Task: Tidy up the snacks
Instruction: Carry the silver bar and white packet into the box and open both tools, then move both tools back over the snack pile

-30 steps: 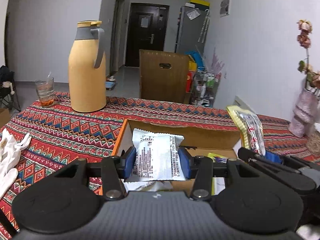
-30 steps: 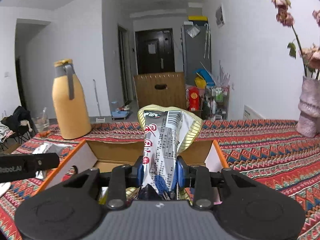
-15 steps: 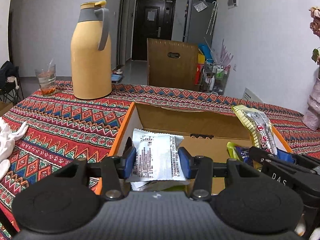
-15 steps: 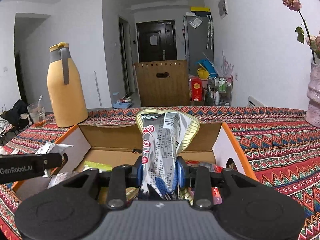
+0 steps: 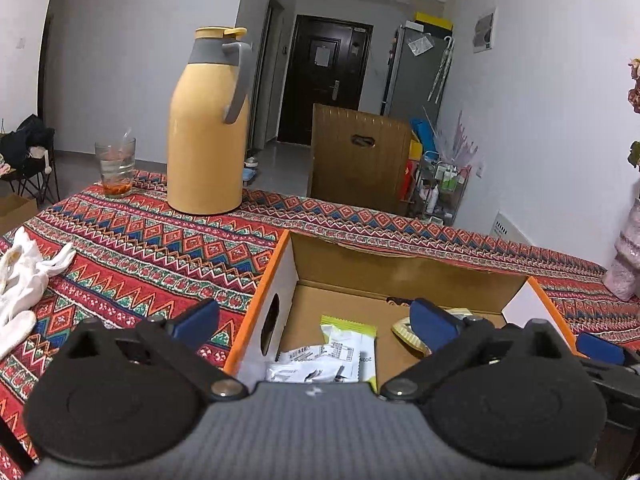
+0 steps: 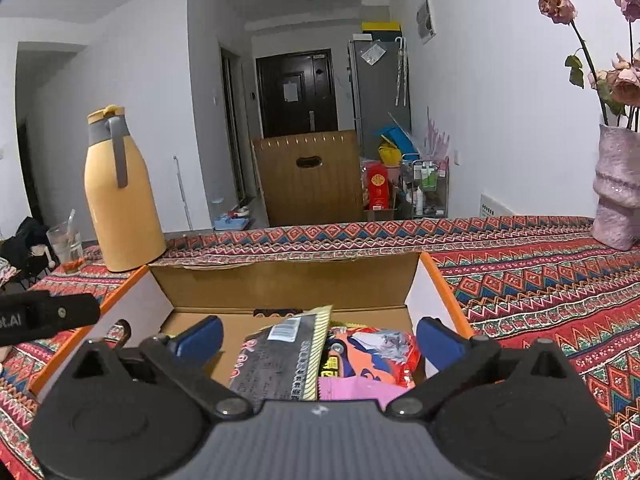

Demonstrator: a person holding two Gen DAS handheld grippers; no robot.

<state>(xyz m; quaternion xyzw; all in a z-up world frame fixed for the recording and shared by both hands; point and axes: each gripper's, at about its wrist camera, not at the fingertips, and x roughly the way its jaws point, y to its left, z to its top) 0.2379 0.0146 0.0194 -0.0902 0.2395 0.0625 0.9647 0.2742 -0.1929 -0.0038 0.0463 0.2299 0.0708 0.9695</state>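
An open cardboard box (image 5: 400, 264) (image 6: 288, 280) with orange rims sits on the patterned tablecloth. My left gripper (image 5: 316, 326) hangs over its left part, jaws opening wide and nothing between the pads. Below it a white snack packet (image 5: 316, 364) lies on the box floor beside a green-edged packet (image 5: 352, 340). My right gripper (image 6: 318, 338) hovers over the box's right part, jaws also opening, pads clear of everything. Under it a grey and yellow striped snack bag (image 6: 280, 360) rests on a red packet (image 6: 376, 354) and a pink one (image 6: 352, 390).
A tall yellow thermos (image 5: 208, 128) (image 6: 118, 196) and a glass (image 5: 116, 168) stand at the far left of the table. White gloves (image 5: 24, 280) lie at the left edge. A pink vase (image 6: 616, 192) with dried flowers stands far right. A wooden chair back (image 6: 308, 176) is behind the table.
Both grippers have gone from shut on a packet to wide apart. The white packet and the striped bag have dropped into the box.
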